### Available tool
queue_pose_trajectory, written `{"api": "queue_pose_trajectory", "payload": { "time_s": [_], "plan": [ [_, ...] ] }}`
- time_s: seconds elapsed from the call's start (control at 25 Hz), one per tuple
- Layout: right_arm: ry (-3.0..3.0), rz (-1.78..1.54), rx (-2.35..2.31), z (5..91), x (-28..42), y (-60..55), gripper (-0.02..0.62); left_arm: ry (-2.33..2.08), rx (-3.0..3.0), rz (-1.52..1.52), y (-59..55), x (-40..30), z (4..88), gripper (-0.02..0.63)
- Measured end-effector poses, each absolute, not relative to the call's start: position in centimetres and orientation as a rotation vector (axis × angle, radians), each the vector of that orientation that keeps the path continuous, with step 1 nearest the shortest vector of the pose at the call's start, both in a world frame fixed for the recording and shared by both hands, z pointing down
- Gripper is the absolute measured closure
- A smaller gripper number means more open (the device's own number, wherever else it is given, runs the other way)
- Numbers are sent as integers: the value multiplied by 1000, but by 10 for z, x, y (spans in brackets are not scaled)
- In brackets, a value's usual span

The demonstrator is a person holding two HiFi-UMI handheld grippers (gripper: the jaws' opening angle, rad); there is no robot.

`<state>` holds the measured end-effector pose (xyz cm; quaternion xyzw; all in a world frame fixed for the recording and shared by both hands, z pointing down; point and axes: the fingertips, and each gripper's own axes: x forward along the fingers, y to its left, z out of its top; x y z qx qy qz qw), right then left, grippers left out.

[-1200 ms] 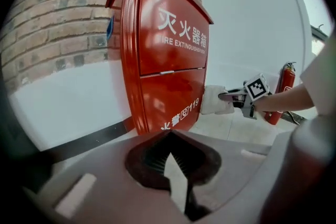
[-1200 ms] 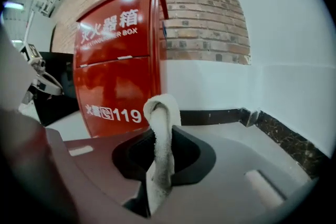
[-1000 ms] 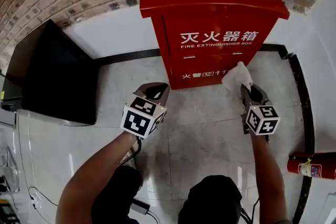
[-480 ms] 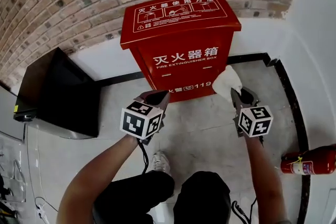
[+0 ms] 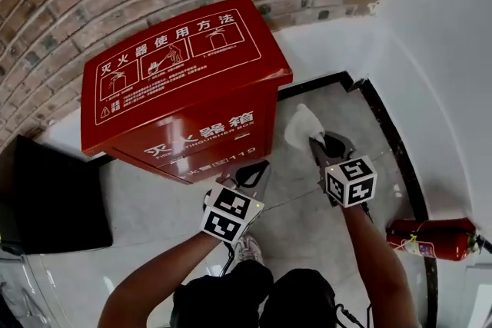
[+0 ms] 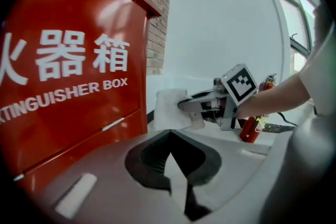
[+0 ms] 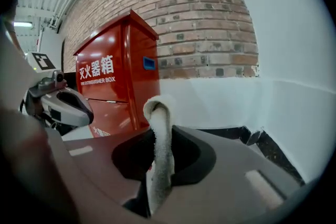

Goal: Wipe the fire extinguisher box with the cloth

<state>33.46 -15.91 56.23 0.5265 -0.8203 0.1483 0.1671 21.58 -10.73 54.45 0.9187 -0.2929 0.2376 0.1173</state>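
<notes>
White cloth (image 7: 158,134), clamped between right fingers (image 7: 239,178)

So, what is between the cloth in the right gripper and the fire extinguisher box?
Nothing: the left gripper view shows only a narrow bare gap between the cloth and the edge of the box. The head view shows bare floor there too.

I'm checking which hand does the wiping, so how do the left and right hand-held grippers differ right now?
The right hand-held gripper is shut on the white cloth; the left hand-held gripper has its jaws together on nothing. The right one is beside the fire extinguisher box at its corner, the left one low before its front. Both carry marker cubes; neither touches the box.
</notes>
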Motion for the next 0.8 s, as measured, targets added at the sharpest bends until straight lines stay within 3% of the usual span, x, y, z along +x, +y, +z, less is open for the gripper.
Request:
{"api": "queue_pose_trajectory", "payload": {
  "time_s": [0.48, 0.8],
  "plan": [
    [-2308, 568, 1258, 631, 344, -250, 525, -699, 2601, 744, -134, 278, 596, 606],
    [-2425, 602, 1117, 705, 295, -306, 525, -800, 2471, 787, -146, 260, 633, 606]
  ]
}}
